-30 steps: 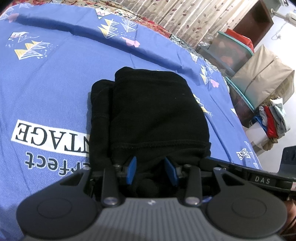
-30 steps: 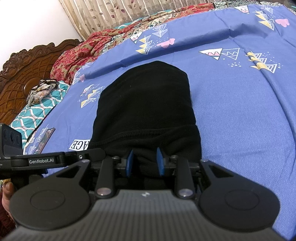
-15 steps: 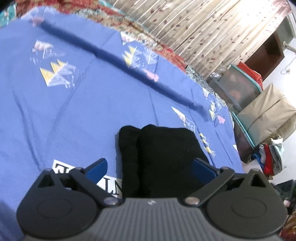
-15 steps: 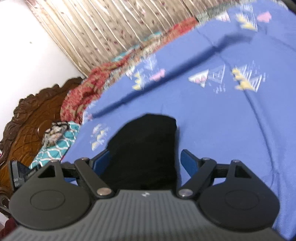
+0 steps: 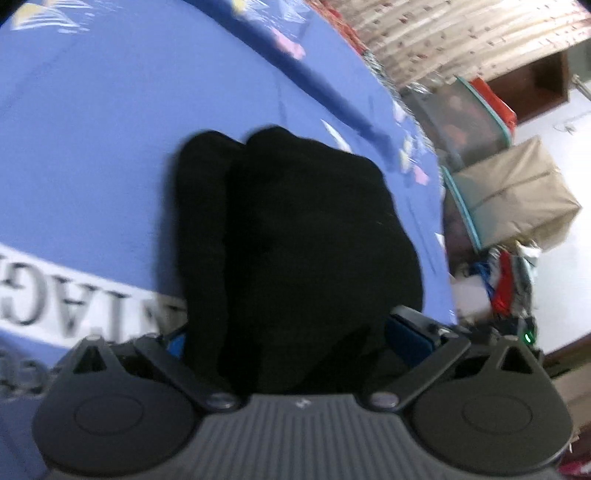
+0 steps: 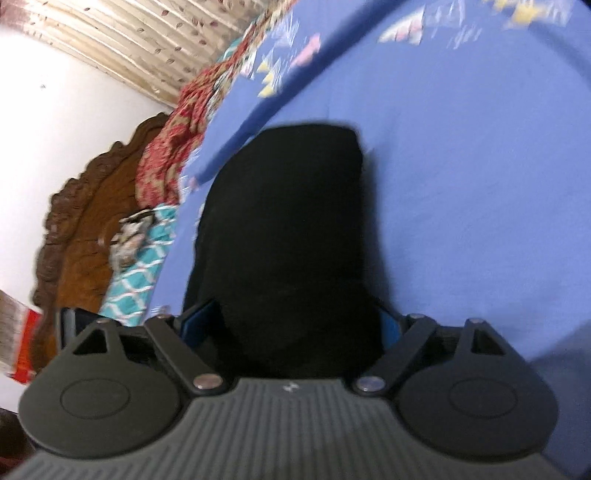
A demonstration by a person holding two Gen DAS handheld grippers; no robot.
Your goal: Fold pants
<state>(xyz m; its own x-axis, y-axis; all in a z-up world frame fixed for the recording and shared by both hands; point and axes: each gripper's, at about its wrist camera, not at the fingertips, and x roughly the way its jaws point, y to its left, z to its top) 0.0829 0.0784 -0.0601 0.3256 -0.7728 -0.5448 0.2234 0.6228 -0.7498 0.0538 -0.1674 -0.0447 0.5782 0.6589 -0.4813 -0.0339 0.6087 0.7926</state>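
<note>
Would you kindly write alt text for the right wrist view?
A folded bundle of black pants lies on a blue patterned bedsheet, its near end between the wide-open jaws of the right gripper. A carved wooden headboard and a curtain stand behind, blurred.

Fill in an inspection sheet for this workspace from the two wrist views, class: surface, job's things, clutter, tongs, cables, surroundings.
Surface: blue printed bedsheet with white lettering, blurred.
Job's things: black pants, folded into a compact bundle that lies on the sheet.
Clutter: nothing seen on the sheet besides the pants.
Tongs: left tongs and right tongs both open wide, the bundle's near end between the blue pads; jaws have just been opening, left eased in slightly.
Cables: nothing seen.
Surroundings: carved wooden headboard, red patterned quilt, curtain, tan covered box, pile of clothes.
</note>
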